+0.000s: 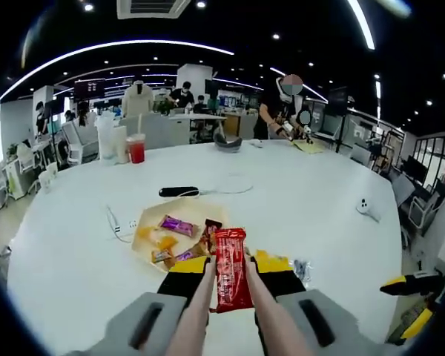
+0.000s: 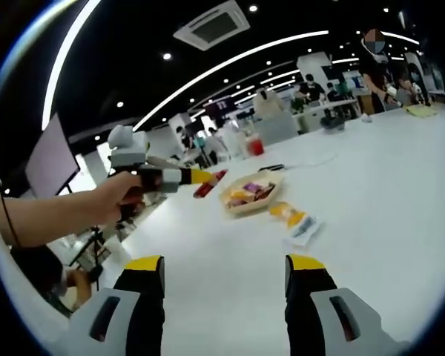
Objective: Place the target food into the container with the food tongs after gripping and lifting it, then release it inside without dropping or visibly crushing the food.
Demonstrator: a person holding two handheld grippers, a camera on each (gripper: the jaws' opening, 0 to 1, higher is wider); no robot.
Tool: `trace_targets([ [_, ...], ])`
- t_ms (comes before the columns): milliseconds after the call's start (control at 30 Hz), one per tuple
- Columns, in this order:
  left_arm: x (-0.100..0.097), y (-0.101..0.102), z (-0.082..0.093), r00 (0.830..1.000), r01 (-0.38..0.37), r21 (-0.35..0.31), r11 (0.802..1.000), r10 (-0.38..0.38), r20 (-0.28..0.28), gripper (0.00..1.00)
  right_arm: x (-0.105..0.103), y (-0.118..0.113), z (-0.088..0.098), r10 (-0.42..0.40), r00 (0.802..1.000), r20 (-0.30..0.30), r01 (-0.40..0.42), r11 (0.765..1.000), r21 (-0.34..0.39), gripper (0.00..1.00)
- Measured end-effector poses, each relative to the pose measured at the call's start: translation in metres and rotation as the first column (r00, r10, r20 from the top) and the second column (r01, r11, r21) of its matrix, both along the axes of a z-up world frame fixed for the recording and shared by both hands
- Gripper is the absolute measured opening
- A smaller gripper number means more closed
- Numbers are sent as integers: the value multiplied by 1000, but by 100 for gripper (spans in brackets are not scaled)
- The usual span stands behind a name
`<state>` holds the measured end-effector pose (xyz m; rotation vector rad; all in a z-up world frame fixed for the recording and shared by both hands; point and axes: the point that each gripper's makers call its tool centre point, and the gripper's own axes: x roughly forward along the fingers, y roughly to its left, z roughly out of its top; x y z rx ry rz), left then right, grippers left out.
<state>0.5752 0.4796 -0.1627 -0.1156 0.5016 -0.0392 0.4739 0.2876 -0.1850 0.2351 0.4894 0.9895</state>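
My left gripper (image 1: 230, 265) is shut on a pair of pale food tongs (image 1: 195, 308), and the tong tips pinch a red snack packet (image 1: 231, 268) held upright just above the table. Right behind it lies the shallow yellow container (image 1: 150, 256) with several wrapped snacks inside. In the right gripper view a hand holds that left gripper (image 2: 179, 176) at the left, with the red packet (image 2: 210, 183) hanging beside the container (image 2: 236, 205). My right gripper (image 2: 224, 263) stands open over bare table with nothing between its jaws.
A yellow and clear snack packet (image 2: 297, 222) lies on the white table (image 1: 304, 193) near the container. A black remote (image 1: 179, 192), a cable, a red drink cup (image 1: 136, 149) and a small white device (image 1: 364, 205) sit farther back. People work at desks beyond.
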Motion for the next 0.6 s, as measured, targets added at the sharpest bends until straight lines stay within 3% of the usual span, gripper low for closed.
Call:
trace_targets([
  [600, 34, 15, 16, 999, 25, 23, 999, -26, 22, 19, 4, 0, 3, -20, 999, 34, 21, 1000, -7, 68],
])
